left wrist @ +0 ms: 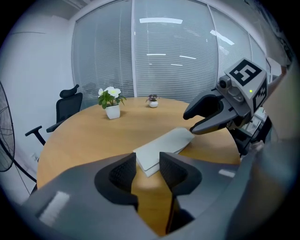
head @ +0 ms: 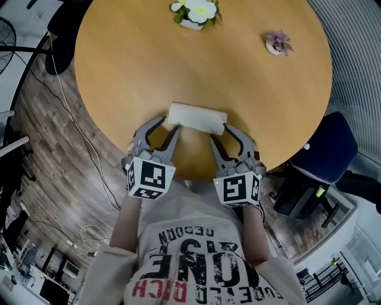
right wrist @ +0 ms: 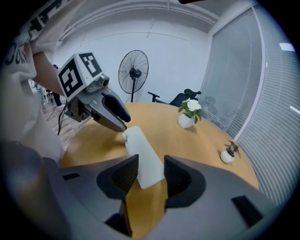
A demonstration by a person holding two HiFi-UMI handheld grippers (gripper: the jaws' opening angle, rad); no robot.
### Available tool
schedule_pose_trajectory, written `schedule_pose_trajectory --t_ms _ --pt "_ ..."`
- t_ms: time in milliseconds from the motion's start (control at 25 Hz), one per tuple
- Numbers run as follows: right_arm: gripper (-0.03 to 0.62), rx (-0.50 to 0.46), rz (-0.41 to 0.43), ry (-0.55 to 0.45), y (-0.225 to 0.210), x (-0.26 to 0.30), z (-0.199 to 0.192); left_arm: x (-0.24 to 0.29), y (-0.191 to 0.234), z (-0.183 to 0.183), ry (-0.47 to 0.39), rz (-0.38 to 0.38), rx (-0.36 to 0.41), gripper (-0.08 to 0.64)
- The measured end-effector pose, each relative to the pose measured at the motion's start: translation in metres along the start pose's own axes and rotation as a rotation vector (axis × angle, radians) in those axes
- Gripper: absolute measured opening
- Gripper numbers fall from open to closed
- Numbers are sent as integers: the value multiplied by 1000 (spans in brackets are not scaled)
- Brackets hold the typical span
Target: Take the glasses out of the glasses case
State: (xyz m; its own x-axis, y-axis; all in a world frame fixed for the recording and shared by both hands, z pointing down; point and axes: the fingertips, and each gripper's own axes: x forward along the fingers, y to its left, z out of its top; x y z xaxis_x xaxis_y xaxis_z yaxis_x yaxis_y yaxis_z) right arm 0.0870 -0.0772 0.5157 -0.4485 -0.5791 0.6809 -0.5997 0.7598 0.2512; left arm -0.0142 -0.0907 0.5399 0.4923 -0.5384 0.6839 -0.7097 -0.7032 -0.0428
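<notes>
Round wooden table [head: 119, 59] bears a white glasses case [head: 196, 118] near its edge — left gripper [head: 169, 125] and right gripper [head: 221, 134], jaws wide apart, each straddle one end ungripped.

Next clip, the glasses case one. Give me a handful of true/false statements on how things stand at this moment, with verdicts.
1. The case lies closed on the table. True.
2. A pair of glasses lies beside the case. False: no glasses are in view.
3. The left gripper and the right gripper each have open jaws at one end of the case. True.
4. The case is lifted clear of the table. False: it rests flat on the table.
5. Two small plants stand on the far side of the table. True.
</notes>
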Motion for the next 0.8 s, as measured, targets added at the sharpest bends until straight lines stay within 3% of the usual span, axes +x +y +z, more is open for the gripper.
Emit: schedule_pose_trajectory --t_ms 360,640,800 --pt "158 -39 51 48 19 20 -8 14 -2 -14 78 -40 62 176" --pt "170 -122 26 92 19 26 -16 23 -5 -24 132 -54 115 176" --pt "173 -147 20 120 19 29 -21 26 -4 -24 144 -69 103 176"
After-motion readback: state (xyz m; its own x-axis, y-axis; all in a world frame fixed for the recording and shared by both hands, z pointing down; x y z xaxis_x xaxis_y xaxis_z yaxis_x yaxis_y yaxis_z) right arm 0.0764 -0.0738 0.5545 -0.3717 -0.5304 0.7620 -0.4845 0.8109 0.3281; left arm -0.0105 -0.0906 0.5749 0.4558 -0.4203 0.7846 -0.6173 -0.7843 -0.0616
